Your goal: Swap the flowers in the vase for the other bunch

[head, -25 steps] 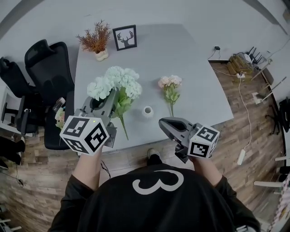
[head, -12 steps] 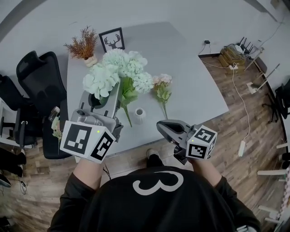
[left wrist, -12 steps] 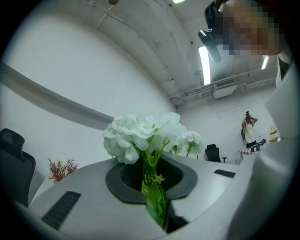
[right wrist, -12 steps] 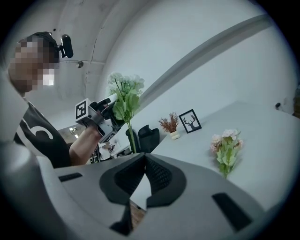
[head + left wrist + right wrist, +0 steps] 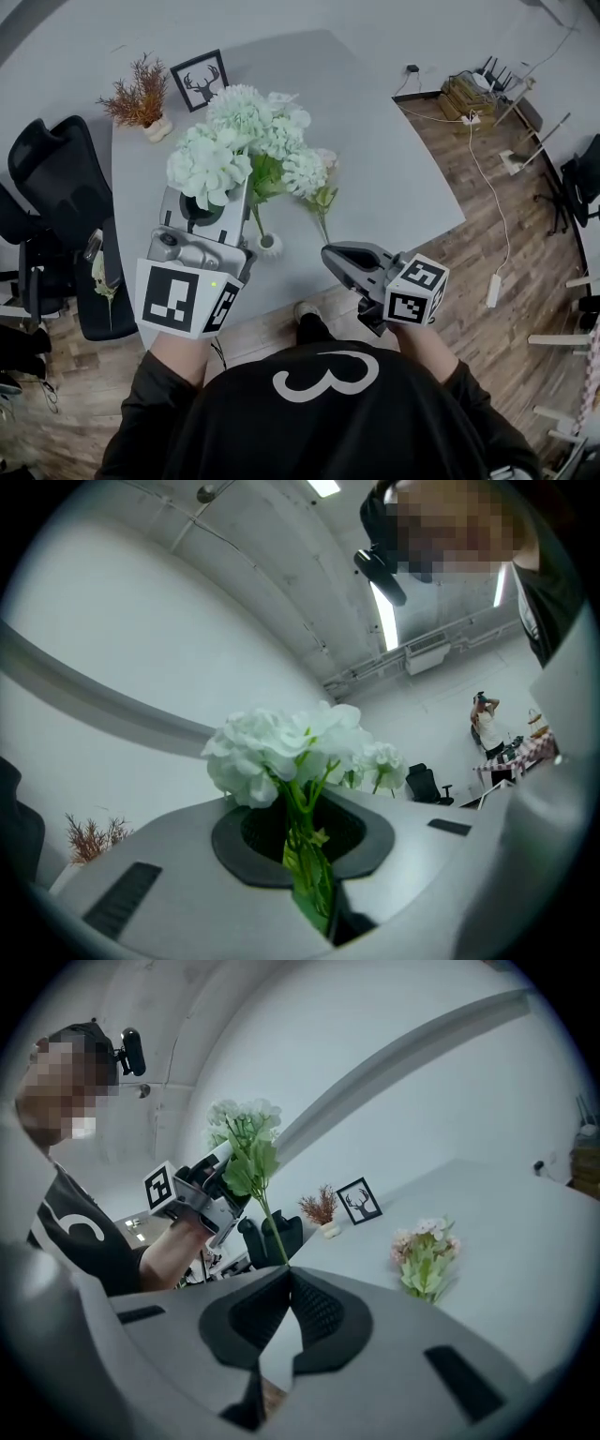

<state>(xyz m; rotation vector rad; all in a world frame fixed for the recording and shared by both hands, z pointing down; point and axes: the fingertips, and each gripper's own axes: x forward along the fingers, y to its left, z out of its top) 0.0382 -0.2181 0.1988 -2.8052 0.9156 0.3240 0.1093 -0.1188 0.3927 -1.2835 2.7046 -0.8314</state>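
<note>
**Now the white bunch sits clamped in the left gripper**

Up over the grey table (image 5: pixel 384 178), the left gripper (image 5: pixel 208 204) has its jaws pressed on the green stems of a large bunch of white artificial hydrangea flowers (image 5: pixel 239 141). The blooms spread above its tips. The stems slant down towards the small white ribbed vase (image 5: pixel 270 246), which stands near the table's front edge. Their lower end looks to be just above the vase's mouth, though neither view settles whether it is clear of it. The smaller bunch of pale pink flowers with green leaves (image 5: pixel 323 195) lies on the table just right of the vase, partly behind the white blooms. The right gripper (image 5: pixel 330 255) hangs at the table's front edge, jaws together with nothing between them.
</note>
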